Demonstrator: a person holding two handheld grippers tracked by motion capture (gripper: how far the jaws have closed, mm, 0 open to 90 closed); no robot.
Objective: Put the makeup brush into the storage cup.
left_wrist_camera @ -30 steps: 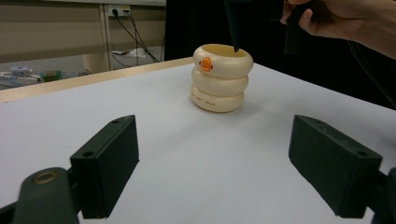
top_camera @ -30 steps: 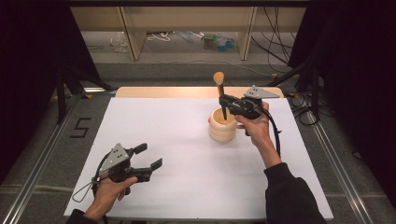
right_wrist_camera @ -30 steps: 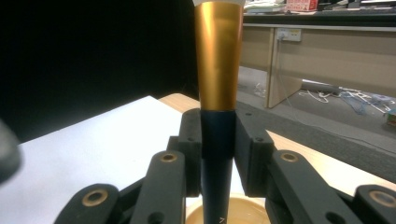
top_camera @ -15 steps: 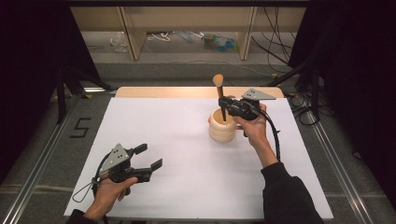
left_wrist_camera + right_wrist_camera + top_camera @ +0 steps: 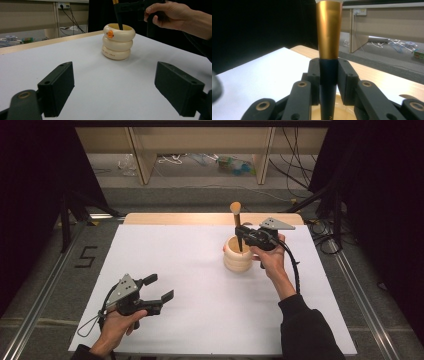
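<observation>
One cream holder (image 5: 238,254), shaped like three stacked rings with a small orange duck face, stands on the white table (image 5: 200,285); I place everything by it. There is one brush (image 5: 236,222), with a gold and black handle, and I hold two grippers.

My left gripper (image 5: 159,288) sits well to the left of the holder and nearer to me, resting low by the table's front edge. My left hand (image 5: 116,327) wraps its grip from behind, and its jaws point toward the holder. They stand wide apart with nothing between them.

My right gripper (image 5: 241,231) hovers just above the holder's rim, my right hand (image 5: 270,261) beside the holder on its right, wrist roughly level. Its jaws are clamped on the brush's dark handle, just below the gold part. The brush stands upright, its lower end down inside the holder; whether it touches the bottom I cannot tell.
</observation>
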